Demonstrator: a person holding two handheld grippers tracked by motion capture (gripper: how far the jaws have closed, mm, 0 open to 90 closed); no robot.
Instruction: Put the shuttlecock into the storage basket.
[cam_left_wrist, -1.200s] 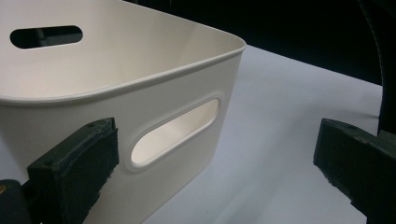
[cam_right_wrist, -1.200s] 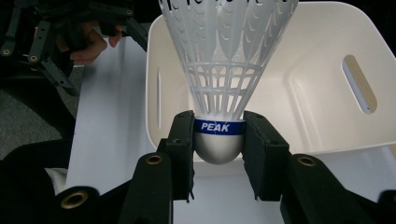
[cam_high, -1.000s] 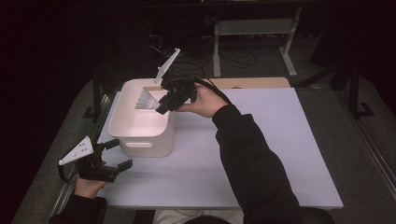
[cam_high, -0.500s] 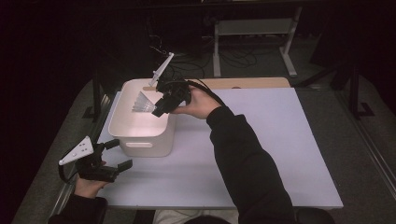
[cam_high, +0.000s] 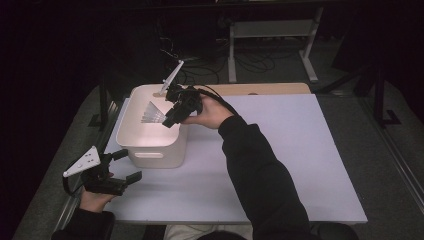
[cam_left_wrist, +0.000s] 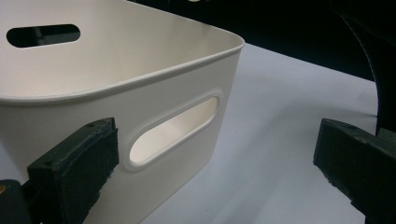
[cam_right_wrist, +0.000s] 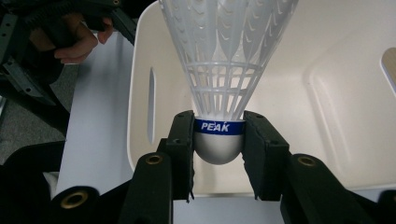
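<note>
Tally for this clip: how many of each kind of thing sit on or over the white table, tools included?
Shuttlecock: 1, clamped in the right tool
White bin: 1
Tools: 2, counting the left tool, open beside the bin
Total: 4

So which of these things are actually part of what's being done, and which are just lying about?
In use:
- shuttlecock, clamped by its cork in the right gripper
- white bin, beneath it

Just there:
- left gripper, open, beside the bin
- wooden board
- metal stand behind
</note>
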